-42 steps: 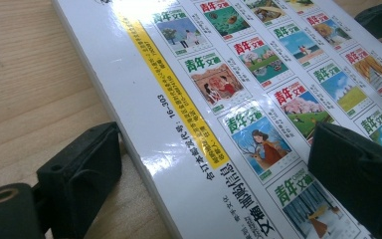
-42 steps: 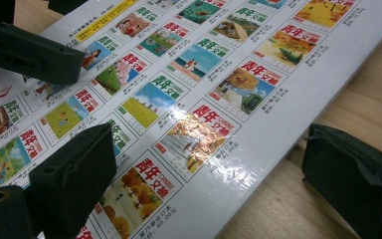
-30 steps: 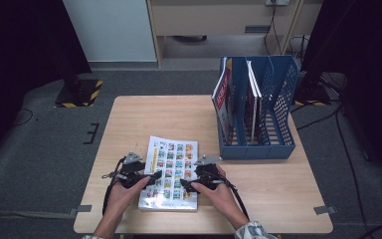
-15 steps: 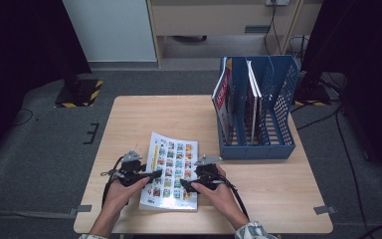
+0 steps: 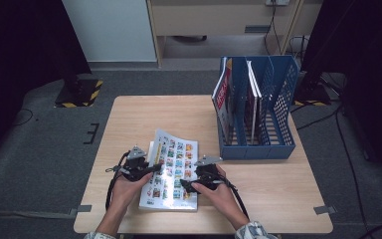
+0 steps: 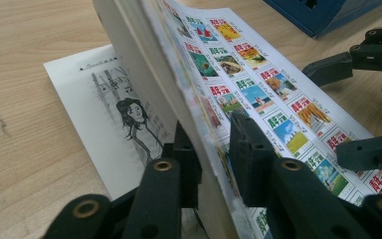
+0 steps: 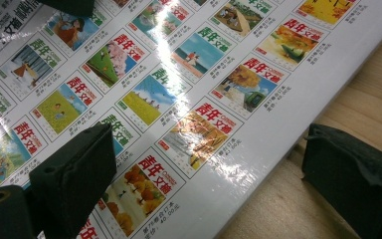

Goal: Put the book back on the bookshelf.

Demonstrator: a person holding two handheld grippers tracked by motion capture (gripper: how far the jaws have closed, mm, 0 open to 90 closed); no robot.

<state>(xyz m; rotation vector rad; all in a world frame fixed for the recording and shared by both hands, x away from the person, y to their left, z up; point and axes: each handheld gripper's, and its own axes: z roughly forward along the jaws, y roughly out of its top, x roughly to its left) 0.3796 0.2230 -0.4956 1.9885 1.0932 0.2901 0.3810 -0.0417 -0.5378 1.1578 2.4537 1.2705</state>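
Note:
A magazine [image 5: 171, 169] with a grid of small colour pictures on its cover lies near the table's front edge. My left gripper [image 5: 154, 168] is shut on the cover and a sheaf of pages at the left edge and holds them raised. In the left gripper view the lifted pages [image 6: 238, 64] stand between the jaws of my left gripper [image 6: 211, 159], and an inner page with a drawn woman [image 6: 104, 124] lies flat below. My right gripper [image 5: 186, 185] is open at the magazine's right edge. In the right gripper view my right gripper [image 7: 211, 172] has one jaw over the cover [image 7: 179, 74] and the other over bare wood.
A blue file holder [image 5: 256, 144] stands at the table's right back, with magazines [image 5: 222, 97] upright in its left slots. The wooden table [image 5: 144, 114] is bare behind the magazine. Cables trail from both grippers toward the front edge.
The magazine's left edge has risen and curls up more under the left gripper. The right gripper has stayed at the right edge.

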